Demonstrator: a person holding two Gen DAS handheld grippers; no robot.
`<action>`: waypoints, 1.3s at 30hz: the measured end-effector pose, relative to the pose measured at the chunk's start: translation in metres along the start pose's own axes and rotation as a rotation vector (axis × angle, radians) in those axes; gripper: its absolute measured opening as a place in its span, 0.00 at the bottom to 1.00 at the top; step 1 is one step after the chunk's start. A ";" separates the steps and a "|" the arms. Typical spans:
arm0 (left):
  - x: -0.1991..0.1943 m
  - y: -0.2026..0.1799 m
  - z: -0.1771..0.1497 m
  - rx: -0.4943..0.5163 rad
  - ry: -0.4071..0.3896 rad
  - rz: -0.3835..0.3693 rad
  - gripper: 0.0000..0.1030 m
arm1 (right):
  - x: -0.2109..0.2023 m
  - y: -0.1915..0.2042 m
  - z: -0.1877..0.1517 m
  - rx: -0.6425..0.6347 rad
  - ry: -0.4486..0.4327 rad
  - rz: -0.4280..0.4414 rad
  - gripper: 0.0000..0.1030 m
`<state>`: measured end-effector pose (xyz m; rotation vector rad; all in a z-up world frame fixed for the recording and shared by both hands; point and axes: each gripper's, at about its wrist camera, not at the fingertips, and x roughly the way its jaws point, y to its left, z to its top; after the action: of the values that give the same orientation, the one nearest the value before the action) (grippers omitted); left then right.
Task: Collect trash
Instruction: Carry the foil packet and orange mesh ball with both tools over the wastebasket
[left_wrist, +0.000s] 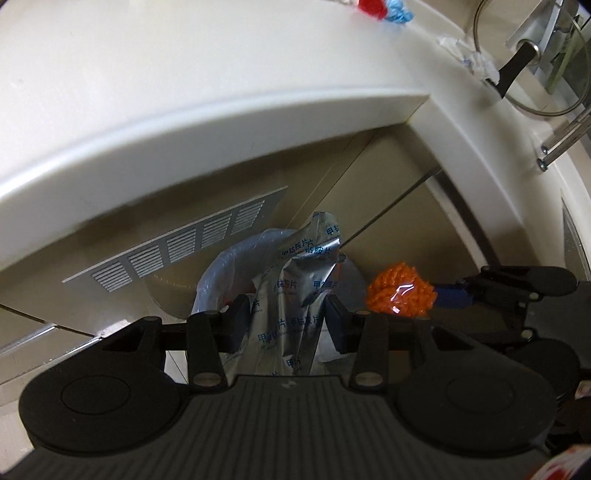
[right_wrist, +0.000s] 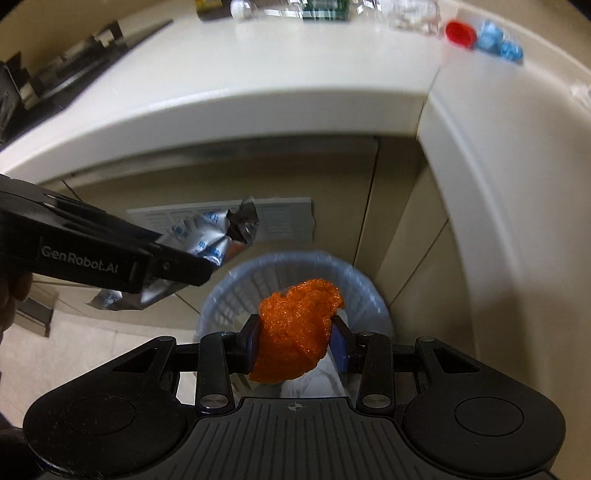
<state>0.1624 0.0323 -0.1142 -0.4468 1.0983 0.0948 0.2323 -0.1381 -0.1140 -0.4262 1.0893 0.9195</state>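
Orange mesh wad (right_wrist: 295, 332) clamped between right gripper (right_wrist: 297, 341) pads, directly over lined wastebasket (right_wrist: 365, 284). Left gripper (left_wrist: 286, 319) pinches crumpled silver foil packet (left_wrist: 295, 291), beside basket rim. Counter (right_wrist: 295, 74) beyond holds red cap (right_wrist: 460, 34), blue scraps (right_wrist: 498, 42).

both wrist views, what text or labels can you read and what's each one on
"GenRobot.AI": white lettering on the side of the left gripper.
"甲钴胺片": blue print repeated over the foil pack; the smaller line under each is too blurred to read.
Green label on the items at the back of the counter: too blurred to read.
Nothing else legible.
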 end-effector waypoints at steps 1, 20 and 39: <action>0.003 0.001 -0.001 -0.004 0.007 0.004 0.39 | 0.004 -0.001 -0.001 -0.001 0.010 -0.005 0.38; 0.053 0.003 -0.015 -0.021 0.133 0.033 0.39 | 0.037 0.001 -0.015 0.009 0.099 -0.048 0.38; 0.054 0.002 -0.007 -0.039 0.097 0.013 0.40 | 0.039 -0.002 -0.016 0.010 0.096 -0.058 0.38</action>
<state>0.1807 0.0233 -0.1647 -0.4834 1.1967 0.1076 0.2307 -0.1342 -0.1561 -0.4953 1.1628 0.8494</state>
